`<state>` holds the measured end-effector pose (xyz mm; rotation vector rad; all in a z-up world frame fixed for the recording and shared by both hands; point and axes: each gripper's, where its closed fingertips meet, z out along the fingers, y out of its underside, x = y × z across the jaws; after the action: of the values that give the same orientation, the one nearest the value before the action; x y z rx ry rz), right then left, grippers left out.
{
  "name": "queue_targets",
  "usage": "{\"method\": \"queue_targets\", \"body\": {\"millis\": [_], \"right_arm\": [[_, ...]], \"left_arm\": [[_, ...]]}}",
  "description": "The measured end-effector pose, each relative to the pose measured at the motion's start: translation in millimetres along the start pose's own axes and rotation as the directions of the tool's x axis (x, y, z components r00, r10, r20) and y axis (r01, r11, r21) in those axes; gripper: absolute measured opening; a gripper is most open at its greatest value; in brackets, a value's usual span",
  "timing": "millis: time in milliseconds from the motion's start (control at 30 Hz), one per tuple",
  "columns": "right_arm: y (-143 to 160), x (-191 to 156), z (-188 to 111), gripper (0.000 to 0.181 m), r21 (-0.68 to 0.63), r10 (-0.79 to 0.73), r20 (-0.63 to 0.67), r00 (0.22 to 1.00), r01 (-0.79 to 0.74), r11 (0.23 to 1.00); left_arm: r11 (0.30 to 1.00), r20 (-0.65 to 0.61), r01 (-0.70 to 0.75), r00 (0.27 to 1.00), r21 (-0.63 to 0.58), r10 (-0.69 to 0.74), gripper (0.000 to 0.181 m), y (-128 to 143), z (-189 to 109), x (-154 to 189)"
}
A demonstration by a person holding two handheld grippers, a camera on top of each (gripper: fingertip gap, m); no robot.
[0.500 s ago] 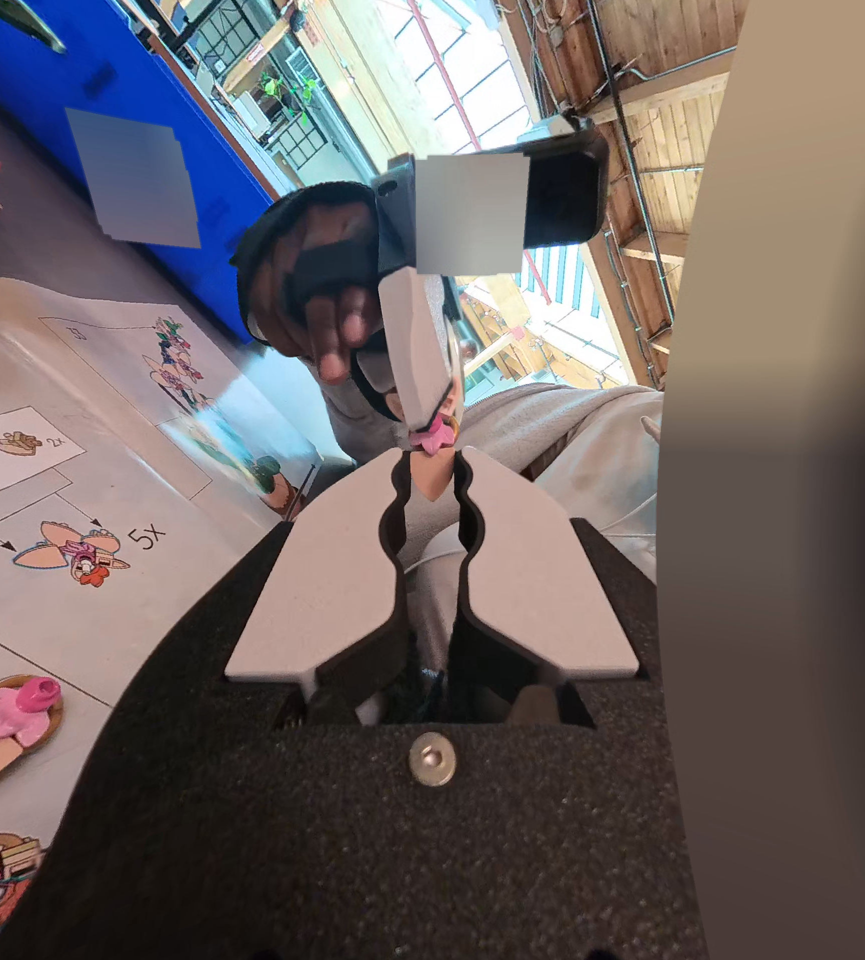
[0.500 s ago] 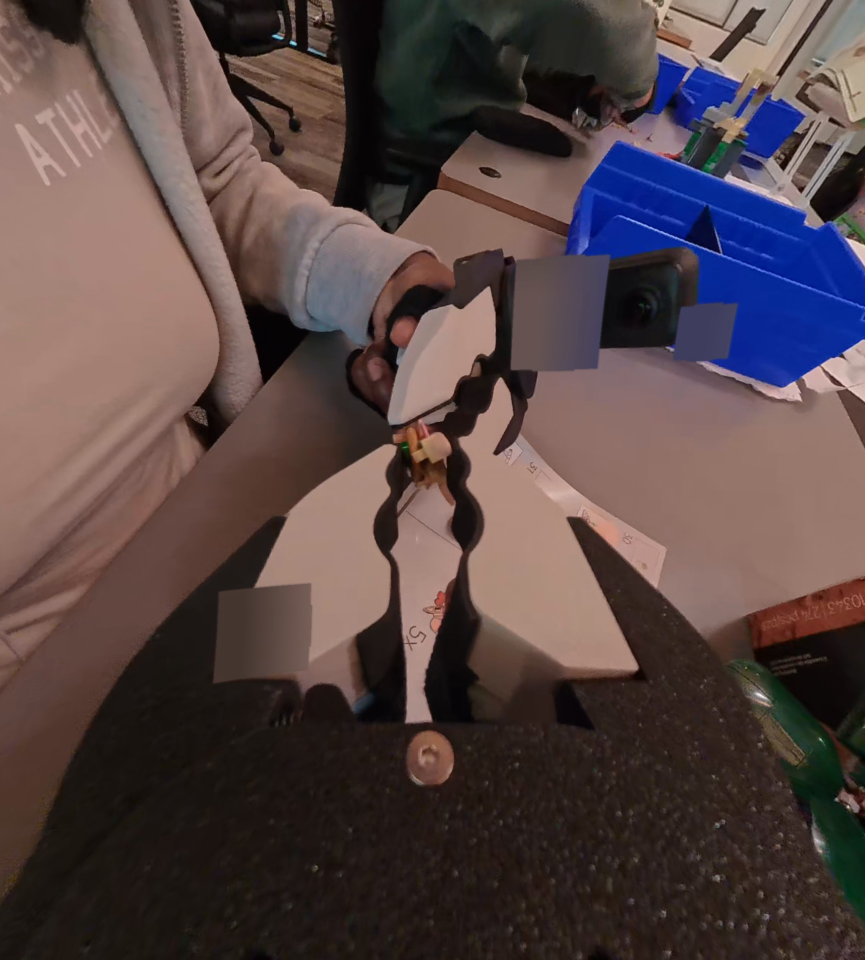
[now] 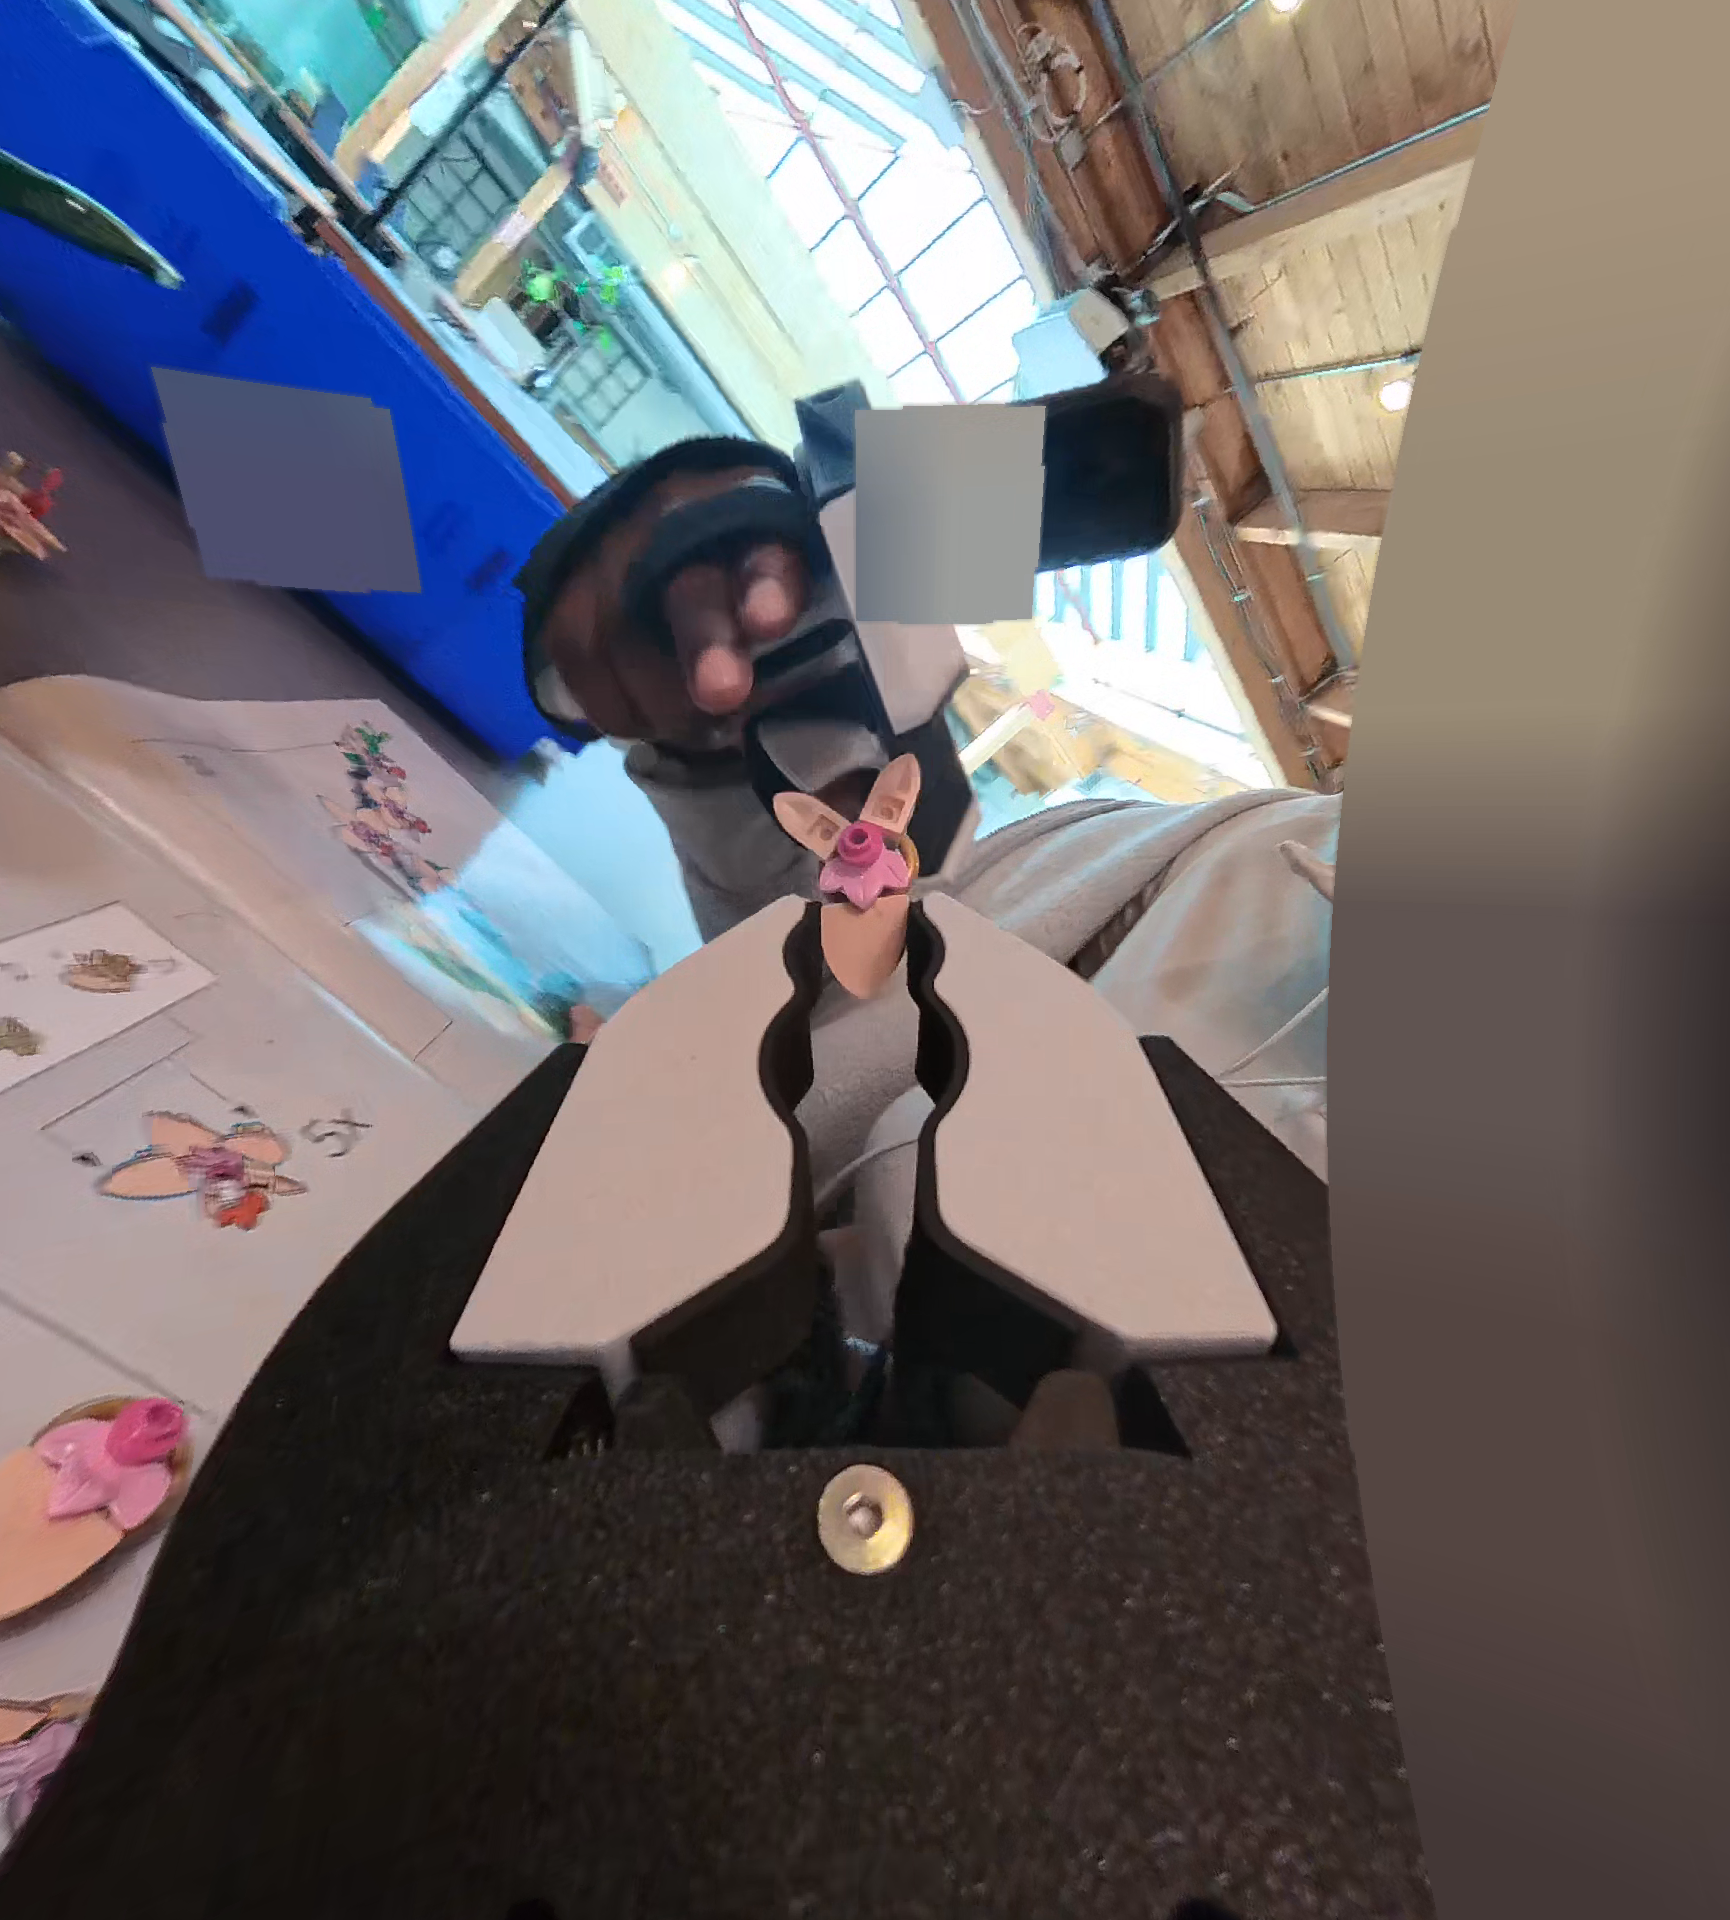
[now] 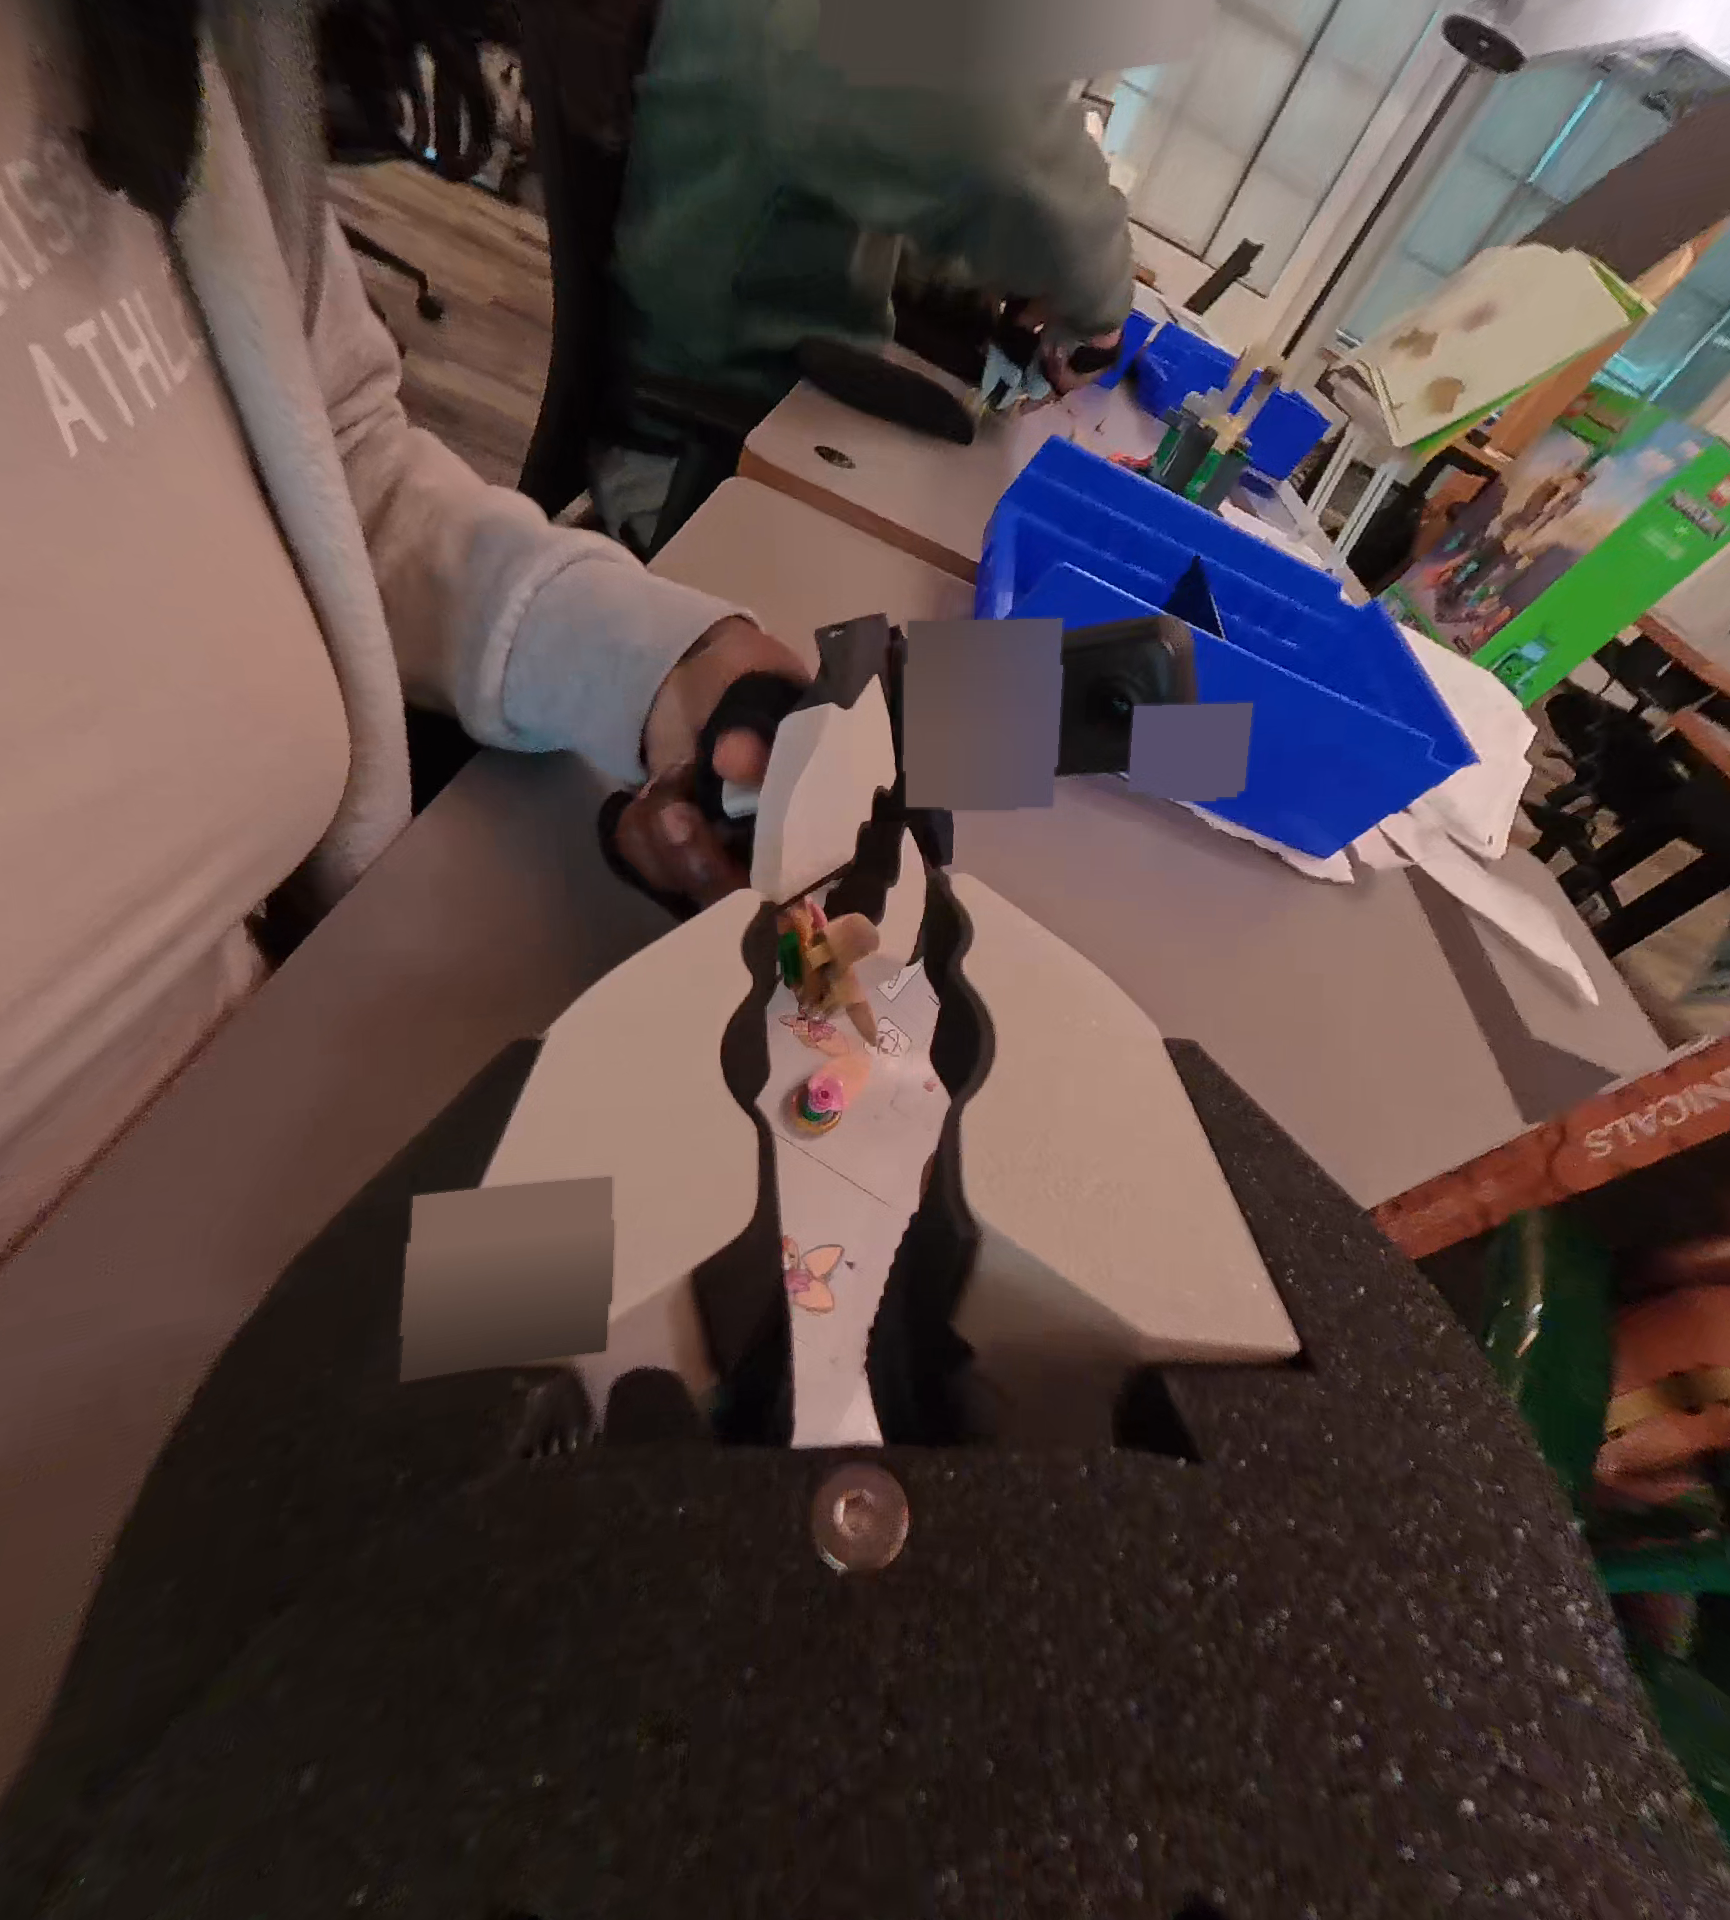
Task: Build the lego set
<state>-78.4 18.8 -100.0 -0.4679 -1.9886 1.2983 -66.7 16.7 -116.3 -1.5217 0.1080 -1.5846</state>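
Left gripper (image 3: 863, 914): clamped on the tan petal of the lego flower (image 3: 856, 883), pink bloom just above its tips.
Right gripper (image 4: 845, 904): jaws narrow, nothing between them; the flower sits just past its tips.
Second flower (image 3: 61, 1496): lying on the instruction booklet (image 3: 165, 914).
Blue bin (image 4: 1287, 665): well apart, farther along the table (image 4: 1204, 966).

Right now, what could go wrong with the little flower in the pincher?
The left gripper pinches the flower only by one petal tip, so it might twist or drop. Pushing with the right gripper could pop off its small upper petals.
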Motion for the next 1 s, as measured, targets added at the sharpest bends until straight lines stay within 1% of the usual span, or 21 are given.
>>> {"method": "queue_targets", "body": {"millis": [33,133,267,367,533,667,767,1000], "right_arm": [[1,0,0,0.023,-0.019,-0.027,0.003,1.0,0.027,0.999],[2,-4,0,0.016,-0.056,-0.076,0.032,0.997,0.077,0.995],[4,-6,0,0.014,-0.061,-0.046,0.061,0.997,0.049,0.997],[5,-8,-2,0.014,-0.06,-0.052,0.069,0.996,0.056,0.997],[7,-9,-2,0.013,-0.076,-0.044,0.078,0.996,0.05,0.996],[9,-4,-2,0.012,-0.086,0.02,0.051,0.998,-0.015,0.996],[11,-2,-2,0.012,-0.094,0.061,0.036,0.997,-0.058,0.994],[12,3,-3,0.011,-0.083,0.155,-0.001,0.988,-0.155,0.984]], "left_arm": [[1.0,-0.02,0.016,1.0,0.003,-0.016,0.015,0,0,2],[0.999,-0.028,0.034,0.999,-0.01,-0.034,0.015,2,0,2],[1.0,-0.019,0.02,1.0,-0.014,-0.021,0.015,3,-1,2],[1.0,-0.027,0.024,0.999,-0.016,-0.025,0.015,3,-1,4],[0.999,0.001,-0.001,1.0,-0.036,0.001,0.015,4,-2,3],[0.998,0.049,-0.061,0.997,-0.011,0.062,0.015,-2,-3,0],[0.994,0.092,-0.112,0.989,-0.019,0.113,0.015,-3,-3,-3],[0.981,0.144,-0.196,0.97,-0.005,0.194,0.015,-9,-5,-4]]}}
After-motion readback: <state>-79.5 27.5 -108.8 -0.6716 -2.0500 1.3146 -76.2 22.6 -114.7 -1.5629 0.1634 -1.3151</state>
